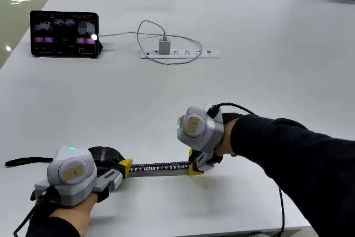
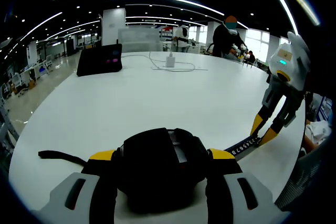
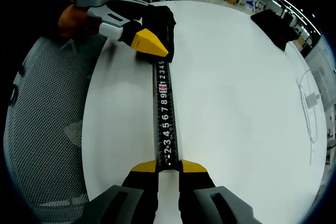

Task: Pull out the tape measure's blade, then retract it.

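The left gripper (image 2: 163, 156) had its two yellow-tipped jaws spread about as wide as the round black tape measure case (image 1: 105, 156) and pressed against its two sides, holding it down on the white workbench table (image 1: 249, 70) close to the person's edge. A thin black wrist strap (image 1: 25, 161) trailed from the case and lay flat on the table on the side away from the blade.

Out of the case's mouth ran the dark blade with white numerals (image 3: 163, 108), partly drawn out and lying low and straight along the tabletop towards the right gripper (image 3: 169, 167). That gripper's jaws were almost together, pinching the blade's free end between their yellow tips. In the right gripper view the numerals ran from the low digits at the jaws up past a red 10 to the case.

Well beyond the tape, at the far side of the table, a black tablet with a lit screen (image 1: 65, 33) stood propped up. Near it lay a long white power strip (image 1: 183, 54) with a white charger block (image 1: 165, 45) plugged into one of its sockets, and a grey cable (image 1: 145, 26) looped around the strip and ran to the tablet.
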{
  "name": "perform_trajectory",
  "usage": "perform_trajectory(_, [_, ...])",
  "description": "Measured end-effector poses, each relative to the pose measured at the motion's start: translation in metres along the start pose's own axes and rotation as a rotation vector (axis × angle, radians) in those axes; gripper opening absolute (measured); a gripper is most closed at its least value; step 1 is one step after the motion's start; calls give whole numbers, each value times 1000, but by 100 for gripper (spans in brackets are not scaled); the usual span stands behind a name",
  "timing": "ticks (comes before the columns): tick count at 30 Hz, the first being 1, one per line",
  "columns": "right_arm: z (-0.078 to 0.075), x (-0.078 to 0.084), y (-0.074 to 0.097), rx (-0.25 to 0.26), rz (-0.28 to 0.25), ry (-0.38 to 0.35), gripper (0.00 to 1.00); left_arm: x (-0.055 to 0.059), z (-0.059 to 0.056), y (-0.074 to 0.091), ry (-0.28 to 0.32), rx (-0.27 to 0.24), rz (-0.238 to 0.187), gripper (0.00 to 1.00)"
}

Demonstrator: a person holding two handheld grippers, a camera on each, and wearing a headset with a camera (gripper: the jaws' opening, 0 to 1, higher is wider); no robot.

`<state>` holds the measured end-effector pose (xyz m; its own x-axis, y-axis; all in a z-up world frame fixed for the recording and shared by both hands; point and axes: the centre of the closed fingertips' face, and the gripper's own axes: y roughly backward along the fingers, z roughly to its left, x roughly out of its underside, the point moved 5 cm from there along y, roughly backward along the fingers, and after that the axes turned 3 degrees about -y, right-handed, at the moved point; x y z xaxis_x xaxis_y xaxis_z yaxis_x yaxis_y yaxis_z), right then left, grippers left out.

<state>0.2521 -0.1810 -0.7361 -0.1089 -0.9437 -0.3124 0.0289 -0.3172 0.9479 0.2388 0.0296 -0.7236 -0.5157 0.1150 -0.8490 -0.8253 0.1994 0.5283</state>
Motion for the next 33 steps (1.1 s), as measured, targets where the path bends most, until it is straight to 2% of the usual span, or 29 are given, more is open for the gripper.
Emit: perform_trajectory(33, [1,-8,-3,13,17,2,10,0,0,0,3,3,0,64])
